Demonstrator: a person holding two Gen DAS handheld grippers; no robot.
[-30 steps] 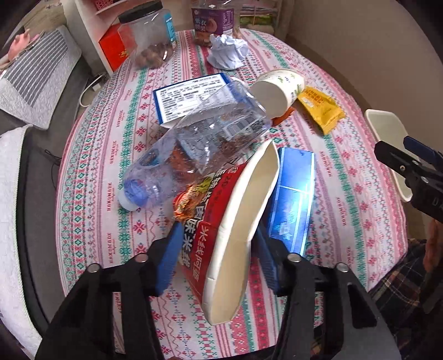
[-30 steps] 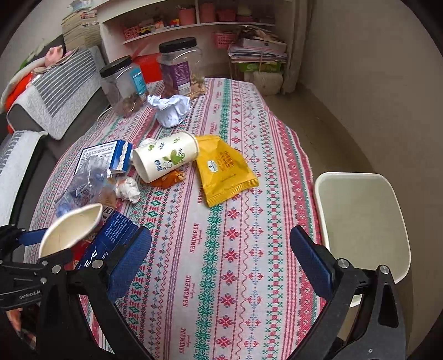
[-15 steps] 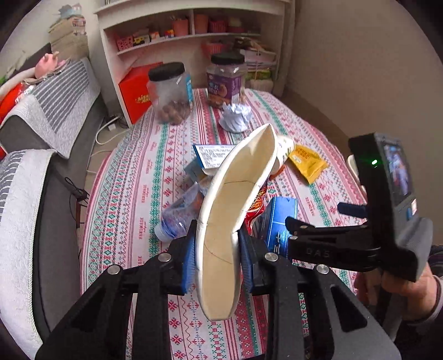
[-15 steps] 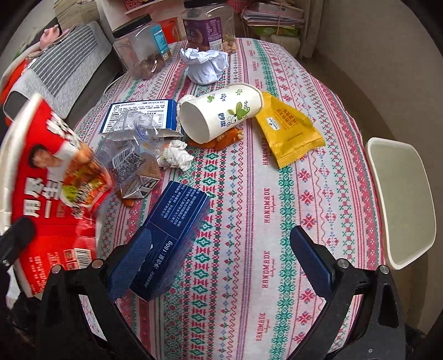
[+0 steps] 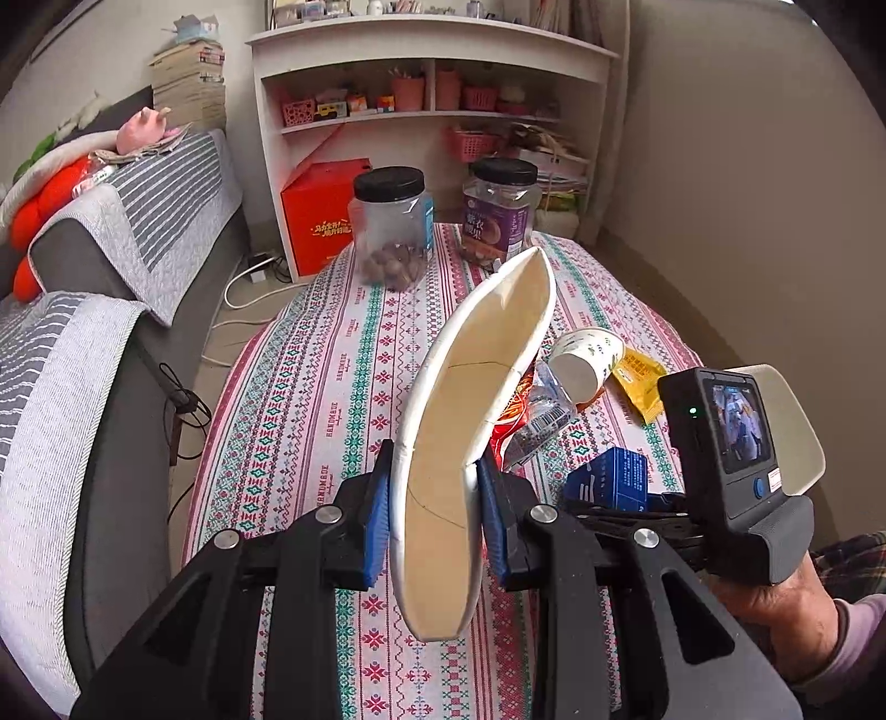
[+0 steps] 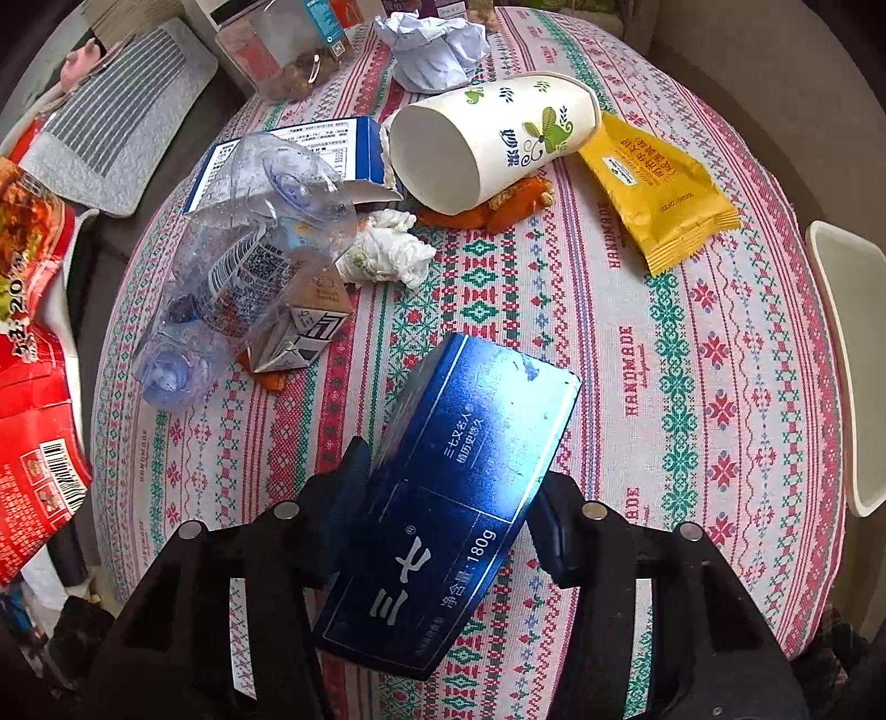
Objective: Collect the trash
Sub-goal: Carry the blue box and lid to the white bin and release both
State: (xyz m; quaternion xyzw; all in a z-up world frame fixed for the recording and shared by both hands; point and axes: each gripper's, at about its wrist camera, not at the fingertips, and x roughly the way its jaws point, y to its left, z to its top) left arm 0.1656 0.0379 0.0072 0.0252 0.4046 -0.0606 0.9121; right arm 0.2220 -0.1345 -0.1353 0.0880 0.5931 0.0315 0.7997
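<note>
My left gripper (image 5: pixel 434 518) is shut on a squashed red and white noodle bowl (image 5: pixel 465 421) and holds it above the table; the bowl also shows at the left edge of the right wrist view (image 6: pixel 33 387). My right gripper (image 6: pixel 448 515) is shut on a dark blue box (image 6: pixel 459 498), tilted just above the cloth; the box also shows in the left wrist view (image 5: pixel 612 479). On the table lie a crushed clear bottle (image 6: pixel 243 266), a paper cup (image 6: pixel 498 138) on its side, a yellow packet (image 6: pixel 659 188), a tissue wad (image 6: pixel 387 249), a small carton (image 6: pixel 302 332) and crumpled paper (image 6: pixel 432 44).
The round table (image 6: pixel 692 360) has a patterned cloth. Two black-lidded jars (image 5: pixel 390 227) (image 5: pixel 501 210) stand at its far side. A white chair seat (image 6: pixel 853 360) is to the right. A sofa (image 5: pixel 83 332) lies left, a white shelf (image 5: pixel 432 111) behind.
The left gripper has closed on the noodle bowl and lifted it off the pile. The right gripper has moved down to the blue box and closed on it.
</note>
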